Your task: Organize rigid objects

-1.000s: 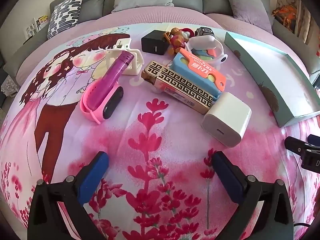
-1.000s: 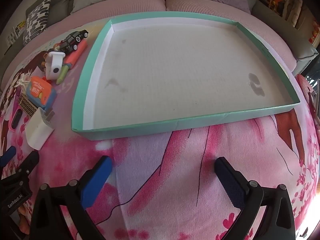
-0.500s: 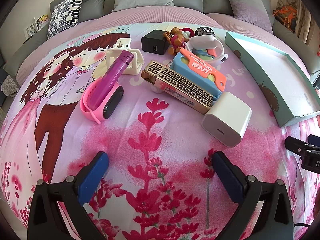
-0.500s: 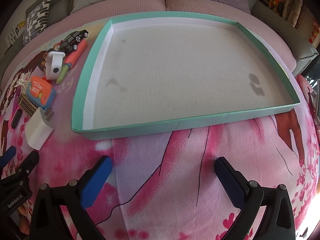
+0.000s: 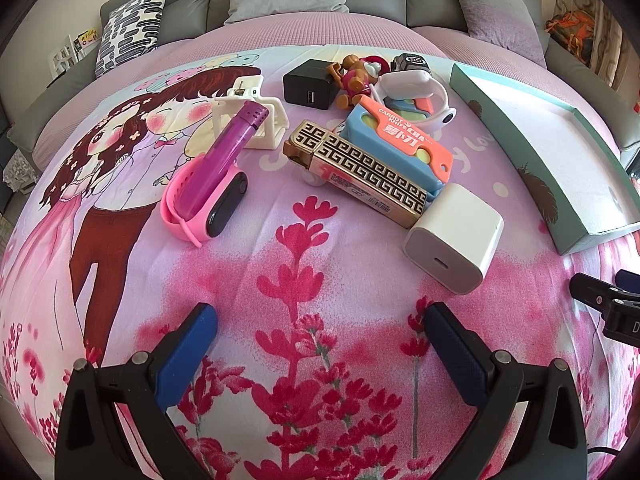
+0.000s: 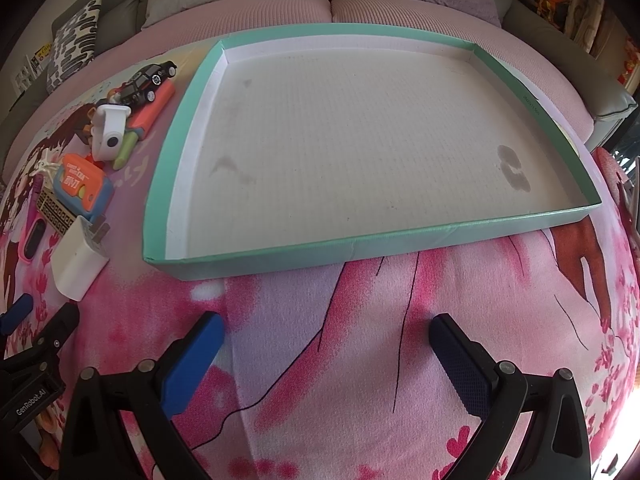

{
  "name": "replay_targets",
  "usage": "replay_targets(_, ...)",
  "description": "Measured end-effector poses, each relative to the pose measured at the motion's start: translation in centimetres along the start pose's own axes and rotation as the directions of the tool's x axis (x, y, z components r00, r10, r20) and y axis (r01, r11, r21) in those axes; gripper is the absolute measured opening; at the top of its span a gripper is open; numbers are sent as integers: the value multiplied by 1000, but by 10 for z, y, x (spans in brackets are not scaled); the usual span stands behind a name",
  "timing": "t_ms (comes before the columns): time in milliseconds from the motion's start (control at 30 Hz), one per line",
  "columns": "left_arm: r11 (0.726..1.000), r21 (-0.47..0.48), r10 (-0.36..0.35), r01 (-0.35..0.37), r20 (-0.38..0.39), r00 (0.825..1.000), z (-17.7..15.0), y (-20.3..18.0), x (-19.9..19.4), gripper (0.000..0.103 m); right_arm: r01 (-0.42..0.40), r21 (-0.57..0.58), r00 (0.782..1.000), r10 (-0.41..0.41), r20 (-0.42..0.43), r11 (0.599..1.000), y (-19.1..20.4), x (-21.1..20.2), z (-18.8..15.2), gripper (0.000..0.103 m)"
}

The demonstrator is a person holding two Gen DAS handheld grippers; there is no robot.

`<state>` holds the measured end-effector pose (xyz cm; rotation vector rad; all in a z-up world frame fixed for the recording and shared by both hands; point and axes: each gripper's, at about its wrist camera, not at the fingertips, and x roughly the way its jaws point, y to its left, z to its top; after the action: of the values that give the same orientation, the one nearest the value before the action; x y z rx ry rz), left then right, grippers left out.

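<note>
My left gripper (image 5: 320, 320) is open and empty above the pink printed cloth, short of a cluster of objects. Nearest is a white charger cube (image 5: 454, 238). Behind it lie a gold patterned box (image 5: 360, 172) and a blue-orange carrot knife toy (image 5: 400, 144). A pink watch band (image 5: 200, 204) holds a purple lighter (image 5: 228, 152). My right gripper (image 6: 326, 338) is open and empty in front of the shallow teal tray (image 6: 264, 254), which holds nothing. The white charger (image 6: 80, 260) lies left of the tray.
A black charger (image 5: 308, 90), a brown figurine (image 5: 354, 76), a white watch band (image 5: 416, 84) and a white clip (image 5: 256, 120) lie further back. A black toy car (image 6: 148, 80) sits by the tray's far left corner. A grey sofa with cushions rings the cloth.
</note>
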<state>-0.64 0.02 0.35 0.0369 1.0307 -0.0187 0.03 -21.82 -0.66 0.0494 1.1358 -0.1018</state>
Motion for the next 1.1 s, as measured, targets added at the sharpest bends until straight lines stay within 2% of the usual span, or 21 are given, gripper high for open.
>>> replay_targets(1100, 1000, 1, -2, 2, 5, 1000, -1, -1, 0, 103, 3, -2, 1000, -3, 3, 1000, 1, 0, -1, 103)
